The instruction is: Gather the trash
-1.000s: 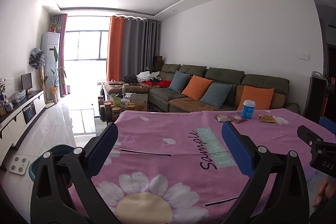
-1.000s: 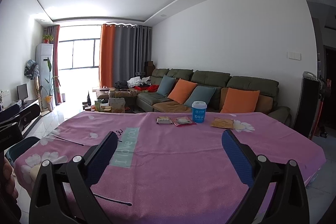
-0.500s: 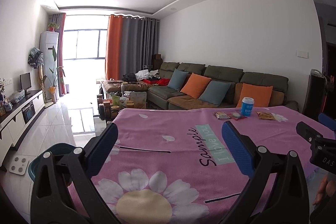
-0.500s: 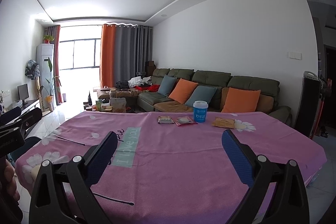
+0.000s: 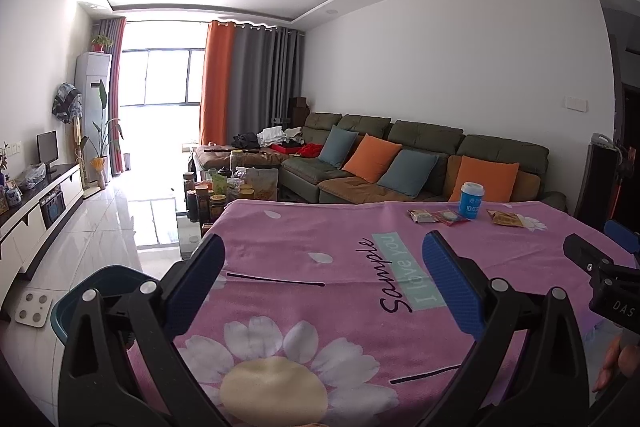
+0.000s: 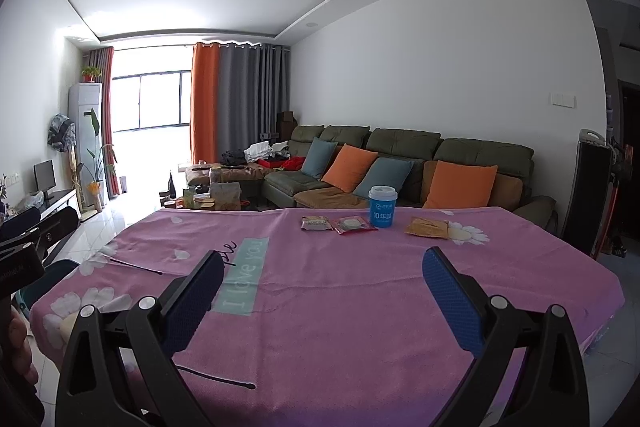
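Observation:
A blue paper cup (image 6: pixel 383 207) stands at the far side of the pink-clothed table (image 6: pixel 360 299). Beside it lie a brown snack wrapper (image 6: pixel 316 223), a red wrapper (image 6: pixel 352 225) and a yellow-brown wrapper (image 6: pixel 426 227). The left wrist view shows the same cup (image 5: pixel 471 201) and wrappers (image 5: pixel 438 216) at the far right. My left gripper (image 5: pixel 324 283) is open and empty over the table's near left end. My right gripper (image 6: pixel 322 297) is open and empty above the table's near side, well short of the trash.
A teal bin (image 5: pixel 104 287) stands on the floor left of the table. A green sofa (image 6: pixel 400 163) with cushions lies behind the table. A cluttered coffee table (image 5: pixel 224 187) stands further back. A tall dark appliance (image 6: pixel 592 195) stands at the right.
Both grippers have shifted slightly; the view has tilted a little, and the table's far items sit a bit lower in frame. Both stay open and empty.

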Available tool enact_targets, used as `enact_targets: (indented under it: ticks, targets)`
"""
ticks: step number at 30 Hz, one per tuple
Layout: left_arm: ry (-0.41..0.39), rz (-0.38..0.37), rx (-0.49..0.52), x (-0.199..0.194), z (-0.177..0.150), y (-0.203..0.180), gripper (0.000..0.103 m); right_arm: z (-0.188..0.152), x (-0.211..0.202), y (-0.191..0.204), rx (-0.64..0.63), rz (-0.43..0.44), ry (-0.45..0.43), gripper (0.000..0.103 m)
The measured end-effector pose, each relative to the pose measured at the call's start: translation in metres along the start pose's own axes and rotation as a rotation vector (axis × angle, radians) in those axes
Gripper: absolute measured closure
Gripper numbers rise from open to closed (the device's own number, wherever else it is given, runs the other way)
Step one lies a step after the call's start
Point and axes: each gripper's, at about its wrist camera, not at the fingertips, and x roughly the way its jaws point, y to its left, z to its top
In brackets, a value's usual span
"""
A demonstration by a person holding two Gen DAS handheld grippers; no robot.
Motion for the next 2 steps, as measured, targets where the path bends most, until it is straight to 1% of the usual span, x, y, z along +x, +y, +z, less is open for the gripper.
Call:
enact_targets:
  ticks: [2]
  targets:
    - [-0.002, 0.007, 0.012, 0.0023, 0.0007, -0.0007, 0.006, 0.0017, 0.0015, -0.0031, 0.0, -0.005, -0.005, 0.007]
